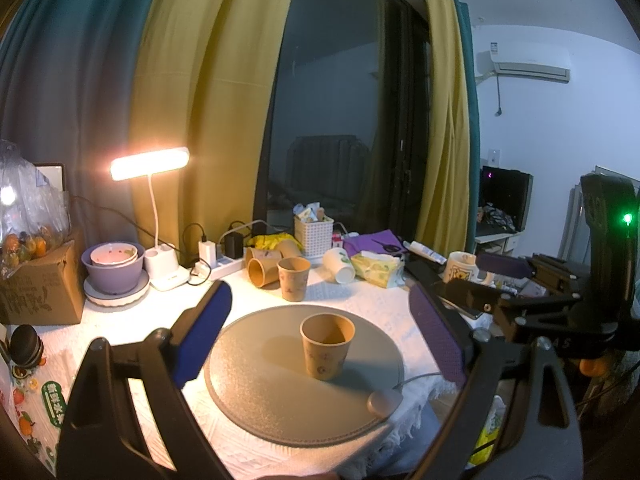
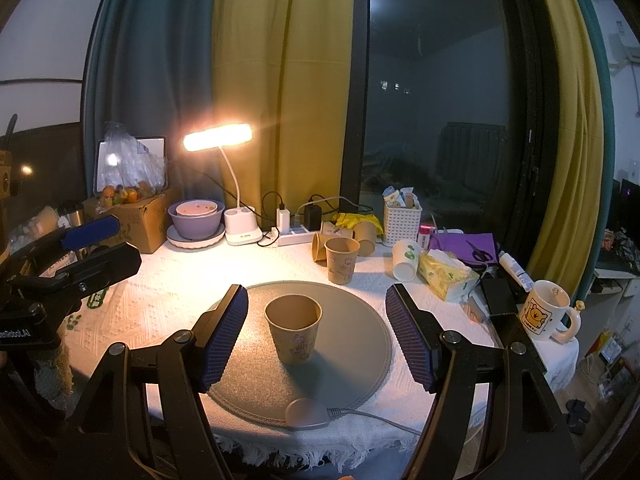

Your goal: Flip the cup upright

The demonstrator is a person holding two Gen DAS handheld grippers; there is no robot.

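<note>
On the round grey mat (image 2: pixel 352 320), the paper cup (image 2: pixel 294 330) stands upright, mouth up. Left gripper (image 1: pixel 320 332) and right gripper (image 2: pixel 316 336) each hover with jaws spread wide, either side of the cup, not touching it. A white cloth covers the tabletop (image 2: pixel 168 292).

My room at home, night. I see yellow curtains (image 2: pixel 280 92) by dark window (image 2: pixel 440 100), lit desk lamp (image 2: pixel 218 136), bowls (image 2: pixel 196 220), bear mug (image 2: pixel 546 312), tissue pack (image 2: pixel 446 276), air conditioner (image 1: pixel 528 66) on wall.
</note>
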